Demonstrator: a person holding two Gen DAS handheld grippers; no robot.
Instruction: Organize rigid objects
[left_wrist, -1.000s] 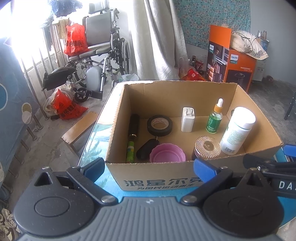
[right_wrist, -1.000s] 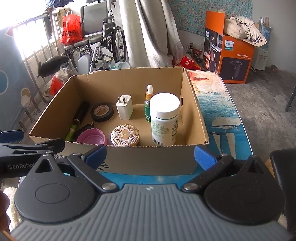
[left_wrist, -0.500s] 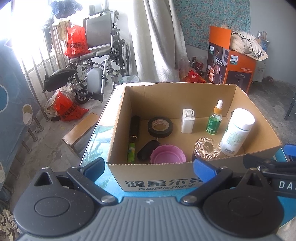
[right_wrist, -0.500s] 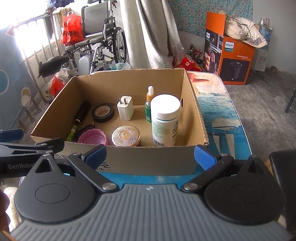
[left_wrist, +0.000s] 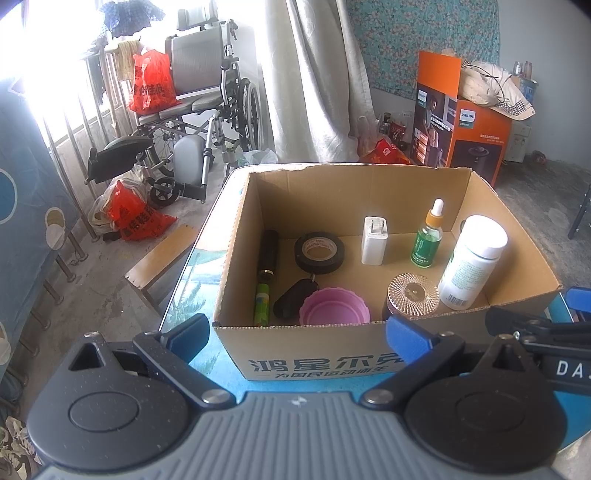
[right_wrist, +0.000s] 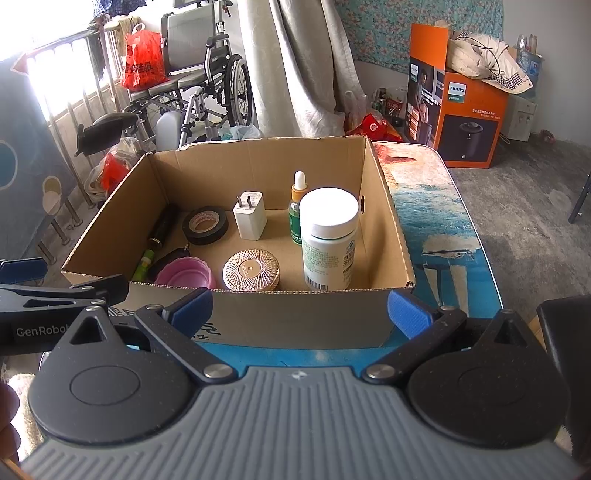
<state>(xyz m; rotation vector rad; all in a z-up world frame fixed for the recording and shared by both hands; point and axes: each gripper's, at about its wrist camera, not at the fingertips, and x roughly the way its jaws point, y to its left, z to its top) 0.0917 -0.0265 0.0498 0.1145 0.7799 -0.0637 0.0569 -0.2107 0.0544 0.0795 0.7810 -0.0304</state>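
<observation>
risk tip: white pill bottle (right_wrist: 330, 239) is tall and narrow, upright by the cardboard box's (right_wrist: 384, 206) right wall; judging by shape, a finger clipping its cap on entry would knock it into the green dropper bottle (right_wrist: 296, 210) just behind it
risk wall: near wall of the box stands between both grippers and the contents; a low approach likely shoves the box along the table (right_wrist: 443, 221)
left gripper (left_wrist: 295, 328): fingers spread wide, empty, outside the box's near wall
right gripper (right_wrist: 300, 308): fingers spread wide, empty, same side of the box
box left: black flashlight (left_wrist: 269, 251), green tube (left_wrist: 262, 302), black fob (left_wrist: 294, 299)
box middle: black tape roll (left_wrist: 319, 253), white charger (left_wrist: 374, 240), pink cup (left_wrist: 334, 312), gold-lidded jar (right_wrist: 251, 268)
box right: pill bottle, dropper bottle
</observation>
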